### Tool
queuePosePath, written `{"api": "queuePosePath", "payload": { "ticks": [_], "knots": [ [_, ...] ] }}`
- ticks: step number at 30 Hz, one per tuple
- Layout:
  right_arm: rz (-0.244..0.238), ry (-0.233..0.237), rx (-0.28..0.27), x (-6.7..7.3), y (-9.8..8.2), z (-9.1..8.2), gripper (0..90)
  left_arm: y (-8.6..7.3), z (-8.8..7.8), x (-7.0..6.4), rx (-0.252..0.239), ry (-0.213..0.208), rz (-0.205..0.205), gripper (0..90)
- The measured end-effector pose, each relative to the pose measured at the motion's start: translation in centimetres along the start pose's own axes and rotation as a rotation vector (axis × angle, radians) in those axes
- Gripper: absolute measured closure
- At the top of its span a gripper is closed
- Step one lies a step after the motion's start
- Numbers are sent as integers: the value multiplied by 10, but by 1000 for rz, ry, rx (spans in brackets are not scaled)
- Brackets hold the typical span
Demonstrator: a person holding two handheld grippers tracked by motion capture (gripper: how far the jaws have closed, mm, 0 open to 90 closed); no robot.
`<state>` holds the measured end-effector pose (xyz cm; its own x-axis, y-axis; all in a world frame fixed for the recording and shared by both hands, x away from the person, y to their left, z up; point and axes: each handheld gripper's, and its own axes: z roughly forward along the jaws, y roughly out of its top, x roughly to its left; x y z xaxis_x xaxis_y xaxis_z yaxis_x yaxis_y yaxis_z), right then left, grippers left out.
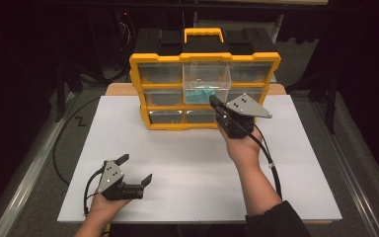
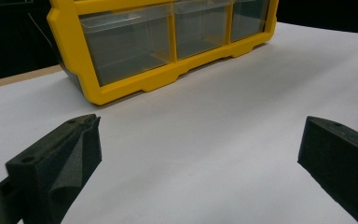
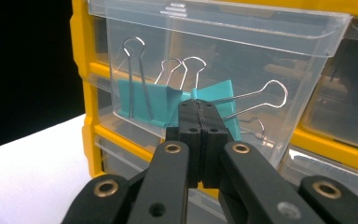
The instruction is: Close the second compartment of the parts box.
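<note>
Right claw, jaws together and empty, noses against the clear drawer pulled out at upper centre, likely pushing it home; teal binder clips inside. Left claw spread wide, idle over the surface, lower left.

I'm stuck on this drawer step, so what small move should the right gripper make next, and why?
Probably push straight in. The right gripper is shut with nothing between its jaws, its tips against the front of the clear drawer, which sticks out of the yellow organizer with teal binder clips inside. The left gripper rests open, well short of it.
</note>
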<state>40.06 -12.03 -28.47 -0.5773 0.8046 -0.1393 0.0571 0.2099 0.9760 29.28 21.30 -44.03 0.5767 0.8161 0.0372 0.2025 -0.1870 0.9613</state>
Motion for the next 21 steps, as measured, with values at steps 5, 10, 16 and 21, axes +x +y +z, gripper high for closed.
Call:
{"api": "queuePosePath", "payload": {
  "ticks": [5,10,16,21],
  "knots": [
    [-2,-16,1,-3,3,6,900,0,-1,0,-3,3,-3,3],
    [0,-34,12,-8,7,18,900,0,-3,1,-10,5,-9,3],
    [-5,-68,26,-13,9,33,900,0,-3,1,-10,5,-9,3],
    [2,-90,29,-17,11,47,900,-1,-2,0,-8,-2,-6,3]
  ]
}}
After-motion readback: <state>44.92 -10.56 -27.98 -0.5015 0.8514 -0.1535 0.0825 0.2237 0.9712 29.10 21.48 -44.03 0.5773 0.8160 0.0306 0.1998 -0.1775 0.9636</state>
